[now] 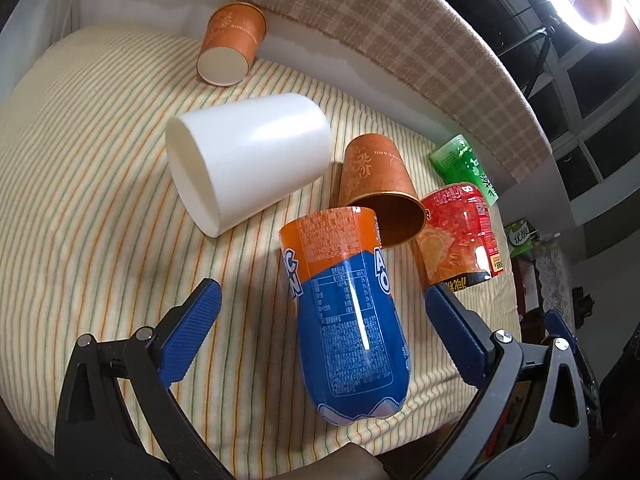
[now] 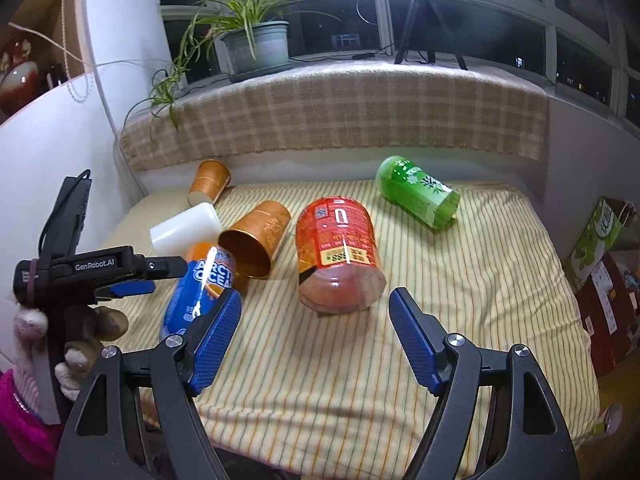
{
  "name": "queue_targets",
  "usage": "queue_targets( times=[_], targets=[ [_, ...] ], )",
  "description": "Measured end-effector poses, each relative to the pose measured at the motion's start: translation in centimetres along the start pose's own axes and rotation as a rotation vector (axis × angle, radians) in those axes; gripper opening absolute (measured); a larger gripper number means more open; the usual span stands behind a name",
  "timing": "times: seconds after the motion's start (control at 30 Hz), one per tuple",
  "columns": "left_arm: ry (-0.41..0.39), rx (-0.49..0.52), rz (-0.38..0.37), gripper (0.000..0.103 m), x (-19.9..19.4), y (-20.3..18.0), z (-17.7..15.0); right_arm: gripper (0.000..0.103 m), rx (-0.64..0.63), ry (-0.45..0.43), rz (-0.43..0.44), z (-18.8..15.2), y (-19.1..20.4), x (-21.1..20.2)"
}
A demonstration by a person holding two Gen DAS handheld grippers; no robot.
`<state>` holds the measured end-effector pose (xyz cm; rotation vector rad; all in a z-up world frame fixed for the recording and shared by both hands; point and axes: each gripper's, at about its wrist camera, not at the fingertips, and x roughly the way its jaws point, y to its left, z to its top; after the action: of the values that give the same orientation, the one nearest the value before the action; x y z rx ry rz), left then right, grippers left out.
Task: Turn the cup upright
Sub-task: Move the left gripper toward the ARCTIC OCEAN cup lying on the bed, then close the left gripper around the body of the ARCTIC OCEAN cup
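Several cups lie on their sides on a striped cloth (image 2: 460, 280). A blue and orange cup (image 1: 344, 320) lies between the fingers of my open left gripper (image 1: 320, 292), untouched; it also shows in the right wrist view (image 2: 200, 284). A red cup (image 2: 340, 256) lies just ahead of my open right gripper (image 2: 316, 304). An orange paper cup (image 1: 376, 184) lies with its mouth toward me, a white cup (image 1: 248, 160) beside it, a second orange cup (image 1: 230, 44) at the back, a green cup (image 2: 418, 190) at the far right.
A plaid-covered ledge (image 2: 340, 112) runs behind the cloth, with a potted plant (image 2: 256, 44) and a tripod (image 2: 420, 20) on it. A white wall (image 2: 48, 152) stands at the left. Boxes (image 2: 600, 240) stand off the right edge.
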<state>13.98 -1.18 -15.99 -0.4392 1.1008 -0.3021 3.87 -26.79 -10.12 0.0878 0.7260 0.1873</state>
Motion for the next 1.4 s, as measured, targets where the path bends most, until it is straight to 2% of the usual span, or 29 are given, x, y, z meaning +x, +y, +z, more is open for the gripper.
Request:
queue_targets(
  times=[0.33,0.4,0.63,0.83,1.0,1.23,1.33,1.4],
  targets=[
    [0.030,0.033,0.010,0.102,1.8,-1.1,0.1,0.076,0.021,0.014,-0.009,-0.6,-0.7,0.4],
    [0.037,0.039,0.005,0.097,2.1,-1.3,0.0,0.076,0.024,0.014,-0.012,-0.7,-0.8,0.4],
    [0.025,0.056,0.010,0.070,2.0,-1.8,-0.2,0.076,0.040,0.008,-0.023,-0.6,-1.1,0.1],
    [-0.030,0.130,0.046,0.057,0.9,-3.1,-0.7,0.076,0.049,0.010,-0.026,-0.7,-1.3,0.2],
    [-0.048,0.168,0.064,0.051,0.6,-3.9,-1.0,0.076,0.052,0.011,-0.028,-0.8,-1.5,0.2],
    [-0.011,0.096,0.029,0.052,1.3,-2.5,-0.2,0.076,0.062,0.006,-0.039,-0.9,-1.9,0.0],
    [0.003,0.078,0.047,0.068,1.8,-2.4,0.0,0.076,0.067,0.007,-0.038,-0.9,-2.0,0.0],
    [0.020,0.059,0.028,0.069,2.2,-2.0,0.1,0.076,0.068,0.009,-0.037,-0.9,-1.9,0.0]
  ],
)
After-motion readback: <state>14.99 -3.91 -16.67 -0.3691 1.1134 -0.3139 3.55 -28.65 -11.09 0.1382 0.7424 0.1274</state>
